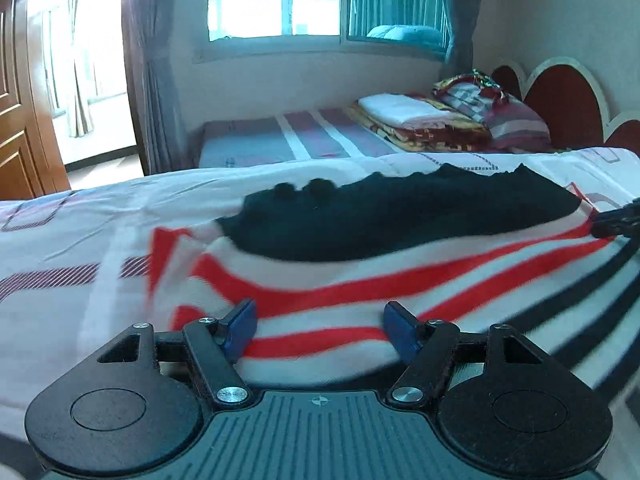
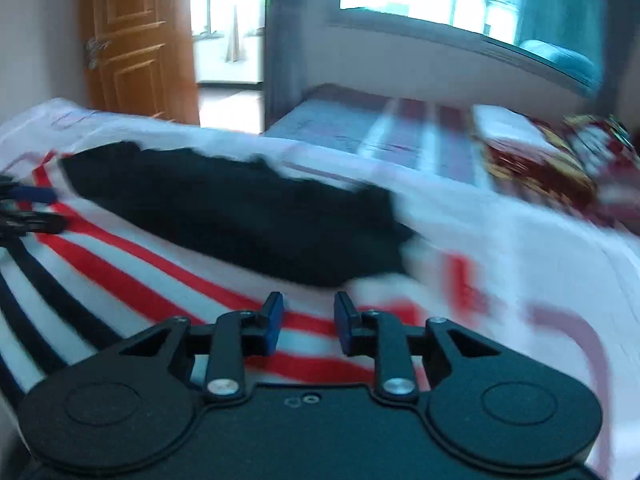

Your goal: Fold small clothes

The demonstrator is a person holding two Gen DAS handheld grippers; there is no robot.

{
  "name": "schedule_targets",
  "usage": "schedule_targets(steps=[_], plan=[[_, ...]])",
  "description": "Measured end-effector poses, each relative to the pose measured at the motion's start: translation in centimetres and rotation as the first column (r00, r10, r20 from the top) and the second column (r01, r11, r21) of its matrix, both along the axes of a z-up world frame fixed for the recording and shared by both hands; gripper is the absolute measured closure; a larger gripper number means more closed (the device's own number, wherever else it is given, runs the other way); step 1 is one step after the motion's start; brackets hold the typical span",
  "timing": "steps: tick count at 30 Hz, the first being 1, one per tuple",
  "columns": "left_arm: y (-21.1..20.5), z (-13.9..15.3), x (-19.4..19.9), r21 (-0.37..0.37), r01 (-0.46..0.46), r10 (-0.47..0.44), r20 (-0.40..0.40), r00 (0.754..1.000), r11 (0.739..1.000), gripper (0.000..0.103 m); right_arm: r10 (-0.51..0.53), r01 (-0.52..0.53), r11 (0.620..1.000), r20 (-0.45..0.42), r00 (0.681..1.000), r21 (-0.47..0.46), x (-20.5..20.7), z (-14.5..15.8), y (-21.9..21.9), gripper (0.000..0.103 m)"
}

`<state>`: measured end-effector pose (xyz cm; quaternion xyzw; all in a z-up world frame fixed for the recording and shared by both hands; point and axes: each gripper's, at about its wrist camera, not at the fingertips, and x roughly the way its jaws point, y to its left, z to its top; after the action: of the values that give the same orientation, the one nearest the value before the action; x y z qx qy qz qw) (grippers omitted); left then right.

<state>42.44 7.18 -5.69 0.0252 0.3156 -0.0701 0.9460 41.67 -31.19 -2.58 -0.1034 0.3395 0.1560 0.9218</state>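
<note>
A white knit garment with red and black stripes [image 1: 340,276] [image 2: 140,280] lies spread on the white patterned bedsheet [image 1: 80,248]. A black fabric area [image 1: 400,216] [image 2: 240,216] covers its far side; whether it is a separate piece I cannot tell. My left gripper [image 1: 319,312] hovers over the garment's near left part, jaws wide open, nothing between the blue pads. My right gripper [image 2: 309,304] hangs over the near right part with a narrower gap and nothing pinched. Each gripper shows at the edge of the other's view: right gripper [image 1: 616,220], left gripper [image 2: 28,208].
Beyond this bed stands a lower bed [image 1: 280,136] with folded blankets and pillows [image 1: 440,120] by a red headboard [image 1: 560,104]. A window with curtains [image 1: 276,0] faces me. A wooden door [image 1: 20,120] [image 2: 136,40] stands at the left.
</note>
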Motion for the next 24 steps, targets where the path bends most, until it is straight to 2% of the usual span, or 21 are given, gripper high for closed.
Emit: schedule_targets(steps=[3, 5, 7, 9, 12, 14, 16, 18, 19, 20, 24], plan=[[-0.5, 1.5, -0.5, 0.012, -0.035, 0.034, 0.021, 0.999, 0.999, 0.032, -0.033, 0.033, 0.998, -0.004, 0.999, 0.057, -1.9, 1.1, -1.3, 0.076], [-1.1, 2.8, -1.2, 0.017, -0.024, 0.023, 0.063, 0.998, 1.0, 0.032, -0.037, 0.034, 0.998, 0.051, 0.998, 0.058, -3.6, 2.4, -1.0, 0.062], [0.0, 3.4, -2.7, 0.017, -0.065, 0.063, 0.084, 0.994, 0.998, 0.032, -0.069, 0.064, 0.994, 0.056, 0.996, 0.085, -4.7, 2.7, -1.3, 0.06], [1.9, 3.6, -4.1, -0.023, -0.116, 0.118, 0.08, 0.99, 0.993, 0.032, -0.101, 0.096, 0.986, 0.034, 0.994, 0.137, -5.8, 2.8, -2.6, 0.06], [4.3, 2.5, -4.8, -0.06, -0.149, 0.151, 0.018, 0.988, 0.987, 0.032, -0.107, 0.112, 0.983, -0.037, 0.994, 0.145, -6.4, 2.0, -3.7, 0.06], [4.5, 1.4, -4.4, -0.076, -0.136, 0.133, -0.04, 0.99, 0.988, 0.033, -0.095, 0.105, 0.984, -0.073, 0.993, 0.141, -6.6, 1.1, -3.4, 0.063], [4.2, -0.1, -3.7, -0.046, -0.145, 0.14, -0.087, 0.986, 0.988, 0.032, -0.098, 0.11, 0.984, -0.089, 0.991, 0.143, -6.4, 0.6, -2.7, 0.063], [4.6, -0.8, -3.7, -0.097, -0.16, 0.151, -0.094, 0.984, 0.982, 0.041, -0.111, 0.12, 0.986, -0.083, 0.99, 0.115, -6.7, 0.5, -2.2, 0.07], [4.8, -0.9, -3.8, -0.102, -0.16, 0.151, -0.094, 0.984, 0.982, 0.049, -0.111, 0.118, 0.988, -0.075, 0.991, 0.095, -6.9, 0.5, -2.1, 0.081], [4.9, -0.9, -4.1, -0.098, -0.159, 0.15, -0.091, 0.984, 0.982, 0.054, -0.107, 0.113, 0.99, -0.077, 0.991, 0.081, -7.0, 0.5, -2.2, 0.087], [4.9, -0.3, -4.7, -0.042, -0.128, 0.124, -0.091, 0.988, 0.991, 0.054, -0.109, 0.117, 0.99, -0.099, 0.989, 0.08, -7.4, 0.5, -3.2, 0.092]])
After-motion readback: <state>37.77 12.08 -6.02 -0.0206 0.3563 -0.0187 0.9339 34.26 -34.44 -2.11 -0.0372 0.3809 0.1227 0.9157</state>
